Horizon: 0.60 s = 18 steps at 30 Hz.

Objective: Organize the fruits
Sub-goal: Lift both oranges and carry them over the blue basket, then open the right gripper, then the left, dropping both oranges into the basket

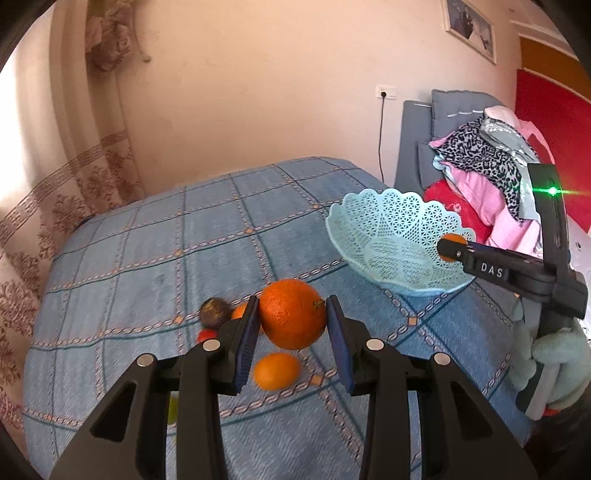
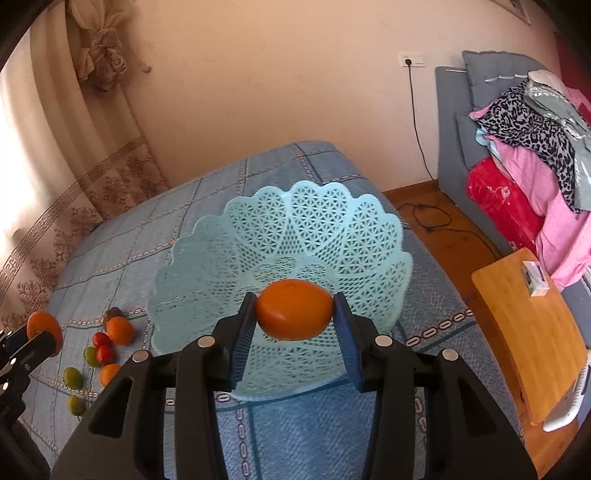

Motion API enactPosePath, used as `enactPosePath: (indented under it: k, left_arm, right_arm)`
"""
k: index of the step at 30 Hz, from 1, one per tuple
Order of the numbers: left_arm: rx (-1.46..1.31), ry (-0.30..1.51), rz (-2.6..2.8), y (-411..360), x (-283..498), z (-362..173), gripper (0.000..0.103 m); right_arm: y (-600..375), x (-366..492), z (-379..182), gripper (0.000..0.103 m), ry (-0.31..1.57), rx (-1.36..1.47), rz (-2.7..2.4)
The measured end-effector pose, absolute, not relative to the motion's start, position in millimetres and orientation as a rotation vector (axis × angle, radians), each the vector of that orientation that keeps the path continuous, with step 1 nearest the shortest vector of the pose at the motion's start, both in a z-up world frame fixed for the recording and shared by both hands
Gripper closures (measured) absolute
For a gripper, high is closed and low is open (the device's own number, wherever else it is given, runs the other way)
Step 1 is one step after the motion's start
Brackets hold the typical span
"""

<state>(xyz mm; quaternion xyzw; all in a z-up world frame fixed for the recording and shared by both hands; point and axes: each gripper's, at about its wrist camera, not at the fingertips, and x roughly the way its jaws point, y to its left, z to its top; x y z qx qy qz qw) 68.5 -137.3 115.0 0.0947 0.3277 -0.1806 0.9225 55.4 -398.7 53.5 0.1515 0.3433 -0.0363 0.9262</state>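
Right wrist view only: green fruits (image 2: 72,377), wood table (image 2: 528,332), box (image 2: 535,278).

Black tongs (image 1: 291,314), blue ribbed pads (image 1: 246,347), silver screws; right marked "DAS", maybe.

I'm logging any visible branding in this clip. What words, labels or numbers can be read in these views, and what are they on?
"DAS": white letters on the black finger of the right gripper, seen in the left wrist view.
Small box on the wooden table: print too blurred to read.
Framed picture on the wall: no legible text.
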Motion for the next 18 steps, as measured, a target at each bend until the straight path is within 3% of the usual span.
enactPosePath:
  k: [3,6,18]
  left_arm:
    - [0.198,0.681,-0.387,-151,81,113,0.066]
    - [0.196,0.694,-0.404,-165,93,112,0.066]
    - [0.19,0.731,-0.478,-210,122,106,0.066]
  right_arm:
    - [-399,56,53,0.058,0.702,0.307,-0.073]
    - [-401,52,58,0.048,0.674,0.303,-0.084]
    - [-434,42,67,0.048,0.626,0.413,-0.17]
